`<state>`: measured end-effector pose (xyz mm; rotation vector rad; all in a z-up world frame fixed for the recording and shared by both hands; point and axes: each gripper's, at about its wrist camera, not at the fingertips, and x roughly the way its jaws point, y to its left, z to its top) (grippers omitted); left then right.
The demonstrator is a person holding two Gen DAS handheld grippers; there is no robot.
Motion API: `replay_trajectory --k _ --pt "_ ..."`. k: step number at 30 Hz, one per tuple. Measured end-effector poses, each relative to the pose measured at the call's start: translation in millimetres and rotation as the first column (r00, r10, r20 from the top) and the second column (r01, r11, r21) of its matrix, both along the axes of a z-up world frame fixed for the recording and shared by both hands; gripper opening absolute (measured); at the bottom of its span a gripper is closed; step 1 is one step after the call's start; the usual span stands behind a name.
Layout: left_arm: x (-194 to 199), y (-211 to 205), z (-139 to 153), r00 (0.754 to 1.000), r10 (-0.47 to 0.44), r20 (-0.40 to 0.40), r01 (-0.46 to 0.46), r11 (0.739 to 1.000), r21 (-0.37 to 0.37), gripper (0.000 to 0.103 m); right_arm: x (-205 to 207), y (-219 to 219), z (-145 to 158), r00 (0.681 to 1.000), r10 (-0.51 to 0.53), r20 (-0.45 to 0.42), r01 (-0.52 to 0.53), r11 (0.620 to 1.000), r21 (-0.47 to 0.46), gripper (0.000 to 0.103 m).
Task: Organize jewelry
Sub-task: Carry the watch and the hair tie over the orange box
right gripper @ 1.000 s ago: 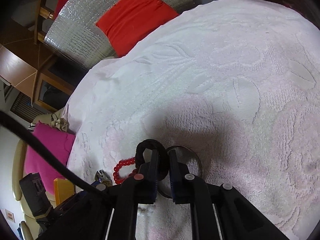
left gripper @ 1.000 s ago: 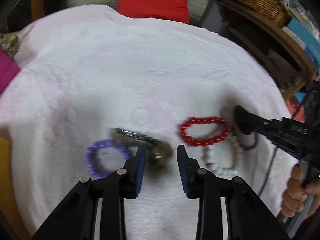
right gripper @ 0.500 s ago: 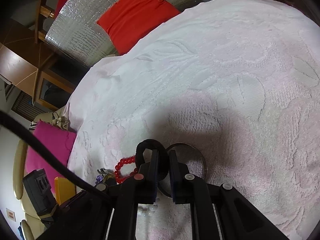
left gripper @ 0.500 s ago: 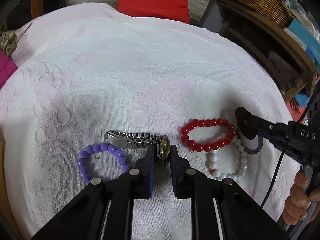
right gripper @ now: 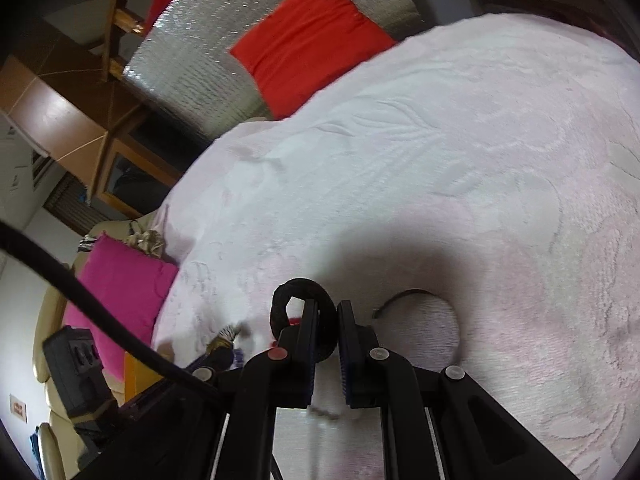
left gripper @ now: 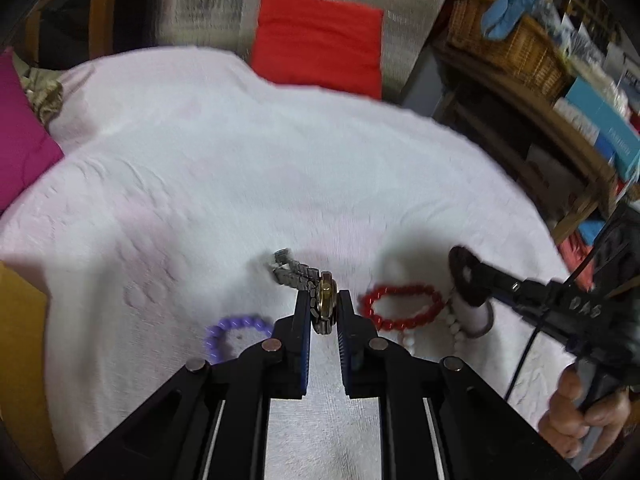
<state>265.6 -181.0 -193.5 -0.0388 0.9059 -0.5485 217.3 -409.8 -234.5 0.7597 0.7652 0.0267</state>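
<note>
My left gripper [left gripper: 324, 304] is shut on a metal wristwatch [left gripper: 316, 290] with a gold case, held above the white towel [left gripper: 240, 200], its band hanging toward the left. A purple bead bracelet [left gripper: 236, 330], a red bead bracelet [left gripper: 402, 306] and a white bead bracelet [left gripper: 436, 332] lie on the towel below. My right gripper [right gripper: 326, 320] is shut on a black hair tie [right gripper: 300, 312], also seen in the left wrist view [left gripper: 466, 276]. A thin metal bangle [right gripper: 416, 312] lies on the towel just beyond the right fingertips.
A red cushion [left gripper: 316, 56] and a silver padded backrest [right gripper: 224, 52] stand behind the towel. A magenta cushion [right gripper: 120, 292] lies at the left. A wooden shelf with a wicker basket [left gripper: 516, 48] and boxes stands at the right.
My left gripper closed on the watch and lifted it off the towel. My right gripper stays shut on the black hair tie and has risen slightly.
</note>
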Motion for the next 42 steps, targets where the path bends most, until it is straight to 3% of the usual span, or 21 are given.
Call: replay_trajectory --k 6,15,25,34,42 --pt "-8.3 53.0 36.2 0.993 0.080 0.082 -0.075 0.995 -0.063 0.013 -0.9 24.1 14.6 0.996 0.047 0.078 -0.048 0.999 0.011 0.011" --pt "-21.6 112.5 55.8 0.971 0.189 0.145 -0.181 0.981 -0.067 0.013 10.0 82.1 24.7 0.981 0.148 0.126 -0.152 0.988 0.030 0.011" --pt "-24.8 189.4 84.4 0.907 0.365 0.211 -0.344 0.930 -0.128 0.013 16.7 164.4 36.6 0.947 0.263 0.183 -0.263 0.964 -0.028 0.011" --pt "-8.7 256.0 66.4 0.858 0.501 0.116 -0.497 0.866 -0.062 0.013 48.6 250.2 69.2 0.903 0.381 0.196 -0.362 0.923 -0.126 0.011" --pt "-3.2 291.2 49.0 0.810 0.585 0.049 -0.586 0.811 0.005 0.013 80.9 318.8 69.7 0.877 0.453 0.160 -0.431 0.889 -0.154 0.011"
